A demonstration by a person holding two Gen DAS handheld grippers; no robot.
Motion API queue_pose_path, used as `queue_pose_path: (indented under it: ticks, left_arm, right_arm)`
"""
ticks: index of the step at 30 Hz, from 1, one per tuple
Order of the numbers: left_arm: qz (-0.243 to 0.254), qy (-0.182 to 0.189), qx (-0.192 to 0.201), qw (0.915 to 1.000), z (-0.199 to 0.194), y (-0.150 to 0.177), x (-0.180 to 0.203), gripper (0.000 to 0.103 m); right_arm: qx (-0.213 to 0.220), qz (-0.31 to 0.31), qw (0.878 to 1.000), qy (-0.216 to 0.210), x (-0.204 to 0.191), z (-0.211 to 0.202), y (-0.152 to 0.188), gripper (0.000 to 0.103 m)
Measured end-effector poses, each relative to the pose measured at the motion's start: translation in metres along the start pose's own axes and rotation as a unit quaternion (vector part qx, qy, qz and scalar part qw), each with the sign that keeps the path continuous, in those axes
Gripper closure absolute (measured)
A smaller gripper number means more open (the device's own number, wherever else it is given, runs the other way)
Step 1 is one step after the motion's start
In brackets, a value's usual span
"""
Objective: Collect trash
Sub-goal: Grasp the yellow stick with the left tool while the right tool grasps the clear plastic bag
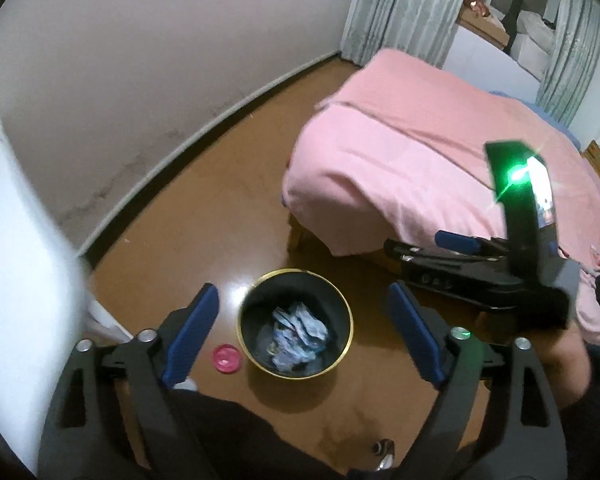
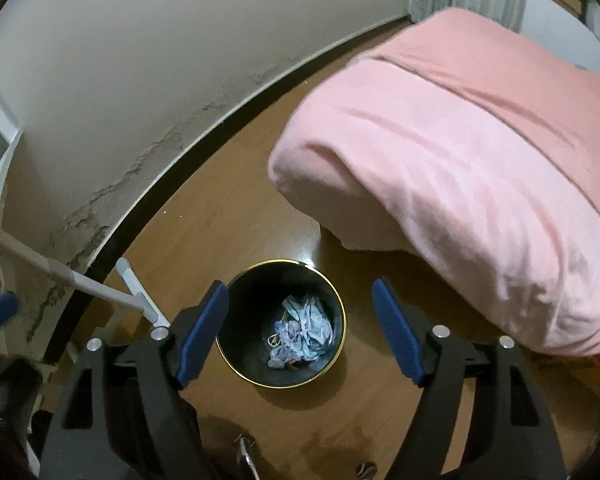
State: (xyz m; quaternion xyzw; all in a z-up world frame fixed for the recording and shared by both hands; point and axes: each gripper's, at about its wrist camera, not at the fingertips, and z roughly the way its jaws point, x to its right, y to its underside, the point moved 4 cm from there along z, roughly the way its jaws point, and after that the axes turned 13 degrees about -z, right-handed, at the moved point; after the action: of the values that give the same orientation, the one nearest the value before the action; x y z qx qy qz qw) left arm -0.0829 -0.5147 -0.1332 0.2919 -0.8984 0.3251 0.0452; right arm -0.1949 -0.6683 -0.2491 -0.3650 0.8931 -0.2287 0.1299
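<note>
A black bin with a gold rim (image 1: pixel 256 308) (image 2: pixel 236 304) stands on the wooden floor. Crumpled blue-and-white trash (image 1: pixel 300 332) (image 2: pixel 304 328) lies at its bottom. My left gripper (image 1: pixel 302 292) hangs above the bin, open, with nothing between its blue pads. My right gripper (image 2: pixel 300 290) is also above the bin, open and empty. In the left wrist view the right gripper's black body with a green light sits to the right of the bin. A small pink round lid (image 1: pixel 227 358) lies on the floor just left of the bin.
A bed under a pink blanket (image 1: pixel 420 152) (image 2: pixel 460 160) fills the right side. A white wall with a dark baseboard runs behind. A white mop handle (image 2: pixel 100 284) leans at the left, near a white panel (image 1: pixel 20 240). Curtains (image 1: pixel 400 8) hang at the back.
</note>
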Motion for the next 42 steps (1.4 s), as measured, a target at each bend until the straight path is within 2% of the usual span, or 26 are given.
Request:
queue_pose_path:
  ticks: [4, 7, 8, 10, 11, 13, 16, 18, 20, 24, 26, 28, 30, 33, 35, 36, 37, 38, 39, 40, 42]
  left_arm:
    - [-0.010, -0.028, 0.048, 0.9984, -0.065, -0.009, -0.033, 0.012]
    - [-0.041, -0.080, 0.094, 0.9915, -0.120, -0.010, -0.090, 0.011]
    - [-0.063, -0.111, 0.107, 0.9860, -0.138, -0.008, -0.118, 0.011]
    - [-0.110, -0.157, 0.129, 0.9729, -0.172, -0.003, -0.173, 0.011]
    - [-0.138, -0.184, 0.137, 0.9635, -0.189, 0.003, -0.205, 0.011]
    - [-0.190, -0.235, 0.142, 0.9427, -0.215, 0.017, -0.262, 0.011]
    - [-0.258, -0.305, 0.147, 0.9051, -0.250, 0.047, -0.343, 0.011]
    - [-0.287, -0.332, 0.145, 0.8867, -0.261, 0.062, -0.377, 0.011]
    - [-0.316, -0.342, 0.140, 0.8741, -0.269, 0.076, -0.406, 0.011]
    - [-0.354, -0.350, 0.139, 0.8561, -0.272, 0.089, -0.446, 0.011]
    - [-0.368, -0.349, 0.136, 0.8509, -0.271, 0.090, -0.463, 0.011]
    - [-0.378, -0.343, 0.133, 0.8497, -0.267, 0.088, -0.476, 0.011]
    - [-0.382, -0.352, 0.131, 0.8443, -0.264, 0.083, -0.485, 0.011]
    - [-0.395, -0.340, 0.119, 0.8452, -0.263, 0.085, -0.497, 0.012]
    - [-0.398, -0.337, 0.114, 0.8453, -0.261, 0.086, -0.500, 0.025]
    - [-0.392, -0.346, 0.117, 0.8446, -0.262, 0.085, -0.500, 0.038]
    - [-0.387, -0.349, 0.117, 0.8454, -0.261, 0.084, -0.501, 0.057]
    - [-0.383, -0.352, 0.117, 0.8463, -0.262, 0.083, -0.500, 0.068]
    - [-0.384, -0.344, 0.118, 0.8489, -0.263, 0.084, -0.501, 0.086]
    - [-0.386, -0.336, 0.117, 0.8512, -0.264, 0.085, -0.502, 0.090]
    - [-0.382, -0.331, 0.113, 0.8554, -0.267, 0.089, -0.503, 0.091]
  right_arm:
    - [0.026, -0.047, 0.999, -0.006, -0.031, -0.025, -0.013, 0.030]
    - [0.047, -0.087, 0.995, -0.028, -0.064, -0.047, -0.026, 0.030]
    - [0.053, -0.097, 0.993, -0.035, -0.075, -0.053, -0.030, 0.030]
    - [0.068, -0.129, 0.988, -0.060, -0.107, -0.069, -0.039, 0.030]
    - [0.073, -0.143, 0.985, -0.069, -0.122, -0.075, -0.044, 0.030]
    - [0.086, -0.183, 0.975, -0.092, -0.164, -0.088, -0.055, 0.030]
    - [0.098, -0.233, 0.957, -0.142, -0.233, -0.101, -0.069, 0.030]
    - [0.098, -0.267, 0.943, -0.175, -0.280, -0.106, -0.074, 0.030]
    - [0.094, -0.310, 0.920, -0.221, -0.342, -0.113, -0.078, 0.030]
    - [0.087, -0.378, 0.878, -0.280, -0.441, -0.122, -0.076, 0.030]
    - [0.081, -0.403, 0.860, -0.302, -0.494, -0.125, -0.077, 0.030]
    - [0.075, -0.417, 0.851, -0.309, -0.531, -0.124, -0.078, 0.030]
    - [0.071, -0.424, 0.849, -0.309, -0.561, -0.121, -0.080, 0.030]
    - [0.062, -0.437, 0.844, -0.305, -0.601, -0.113, -0.085, 0.030]
    - [0.059, -0.445, 0.842, -0.300, -0.620, -0.110, -0.091, 0.030]
    - [0.056, -0.451, 0.840, -0.298, -0.631, -0.107, -0.093, 0.030]
    - [0.055, -0.455, 0.838, -0.295, -0.641, -0.107, -0.092, 0.030]
    - [0.054, -0.462, 0.836, -0.291, -0.651, -0.105, -0.092, 0.030]
    - [0.052, -0.465, 0.835, -0.289, -0.659, -0.104, -0.093, 0.030]
    - [0.047, -0.469, 0.834, -0.288, -0.669, -0.101, -0.093, 0.030]
    - [0.034, -0.471, 0.833, -0.288, -0.681, -0.094, -0.095, 0.030]
